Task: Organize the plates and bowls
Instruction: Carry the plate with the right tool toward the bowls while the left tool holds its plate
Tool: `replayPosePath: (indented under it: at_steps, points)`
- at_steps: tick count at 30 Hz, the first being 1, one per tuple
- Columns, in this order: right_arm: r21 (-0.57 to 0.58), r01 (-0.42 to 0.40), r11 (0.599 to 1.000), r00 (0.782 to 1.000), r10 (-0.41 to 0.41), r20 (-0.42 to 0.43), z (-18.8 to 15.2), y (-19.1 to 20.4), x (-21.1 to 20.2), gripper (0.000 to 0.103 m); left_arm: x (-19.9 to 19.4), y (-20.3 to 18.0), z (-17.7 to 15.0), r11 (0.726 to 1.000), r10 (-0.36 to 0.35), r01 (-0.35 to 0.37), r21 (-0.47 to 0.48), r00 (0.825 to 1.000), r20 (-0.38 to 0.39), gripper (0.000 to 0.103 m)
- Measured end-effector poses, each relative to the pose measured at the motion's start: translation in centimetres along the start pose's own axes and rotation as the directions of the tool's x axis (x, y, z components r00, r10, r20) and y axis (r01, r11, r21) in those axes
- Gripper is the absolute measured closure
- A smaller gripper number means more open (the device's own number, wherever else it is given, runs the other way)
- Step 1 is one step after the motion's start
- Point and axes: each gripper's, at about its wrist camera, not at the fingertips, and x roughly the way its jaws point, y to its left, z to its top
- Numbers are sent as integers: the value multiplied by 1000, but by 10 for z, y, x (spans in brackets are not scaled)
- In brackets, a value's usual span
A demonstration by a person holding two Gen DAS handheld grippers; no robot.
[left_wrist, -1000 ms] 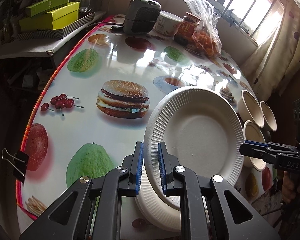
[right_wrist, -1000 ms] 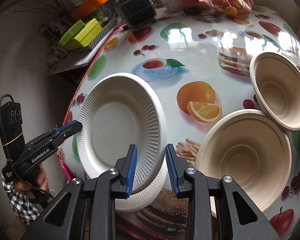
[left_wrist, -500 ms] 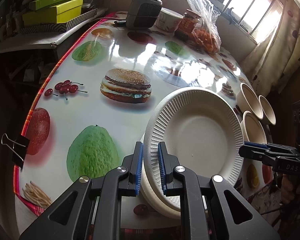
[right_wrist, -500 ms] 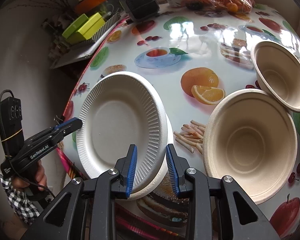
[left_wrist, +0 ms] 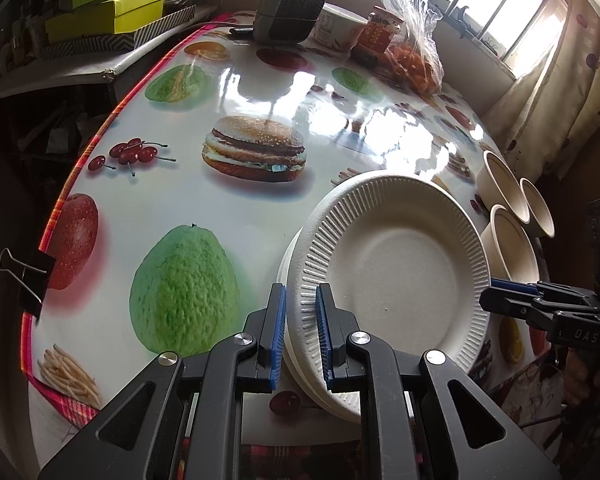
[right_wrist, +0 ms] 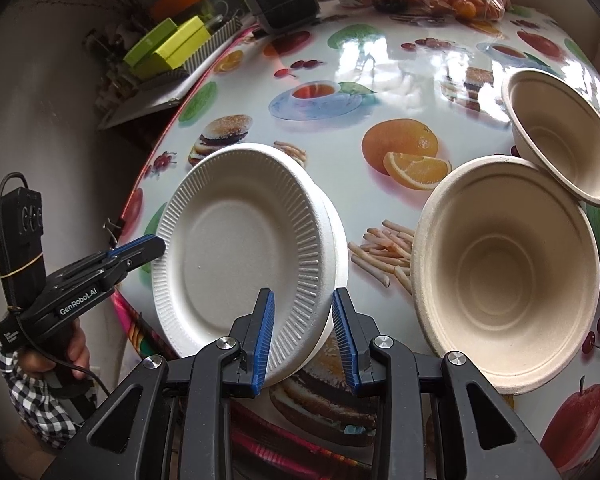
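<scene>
We saw the left gripper (left_wrist: 301,334) clenched on the near-left rim of the top plate (left_wrist: 400,268), pads either side of the ribbed edge. The right gripper (right_wrist: 303,338) straddled the opposite rim of that plate, one pad over the ribbing and the other outside the edge; we judged it a grip too, though pad contact was hard to confirm. The plate sat on or just over a short stack (left_wrist: 290,356) at the near table (left_wrist: 240,216) edge; whether it fully rested we couldn't tell.

We judged the plate very light, thin and bendy, likely to flex or crease if pinched hard, with the ribbed rim the only sensible hold. Nested plates may cling together.

Three bowls (left_wrist: 508,240) stood just beside the stack, also light pulp, rims touching or overlapping.

Stack count was hidden under the top plate. The third bowl was cut off in the right view. The stack's near edge hid behind the fingers.
</scene>
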Motion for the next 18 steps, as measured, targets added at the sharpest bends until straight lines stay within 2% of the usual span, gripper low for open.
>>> replayPosePath:
  at_steps: [18]
  points:
    - [3,16,1000,1000,-16,-17,-2,0,9,73,4,0,-3,1000,14,-14,13,1000,-7,87]
